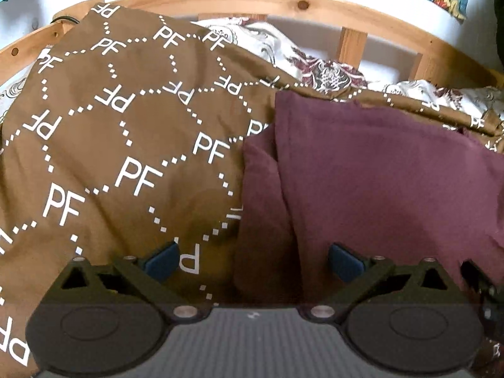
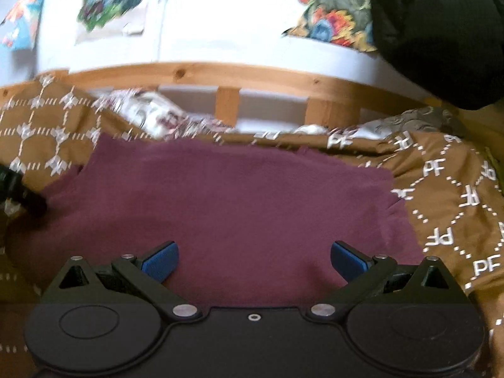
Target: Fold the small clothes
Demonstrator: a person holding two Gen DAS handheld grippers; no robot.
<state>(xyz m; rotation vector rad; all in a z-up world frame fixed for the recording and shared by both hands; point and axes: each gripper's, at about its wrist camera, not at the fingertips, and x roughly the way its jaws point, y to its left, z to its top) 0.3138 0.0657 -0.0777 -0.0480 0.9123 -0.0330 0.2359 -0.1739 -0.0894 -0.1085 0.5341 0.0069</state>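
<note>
You hold both the left gripper [image 1: 252, 260] and right gripper [image 2: 254, 260] wide, empty (fold laid flat), over the maroon garment [image 2: 226, 195].

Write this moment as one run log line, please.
task: fold small clothes | left gripper: open, empty | right gripper: open, empty | maroon garment: lies on brown PF bedcover

Bedroom at home

We're over a bed: brown PF-print duvet [image 1: 126, 132], pine bed rail [image 1: 252, 0] behind it, colourful posters [image 2: 116, 0] on the white wall [image 2: 220, 25].
</note>
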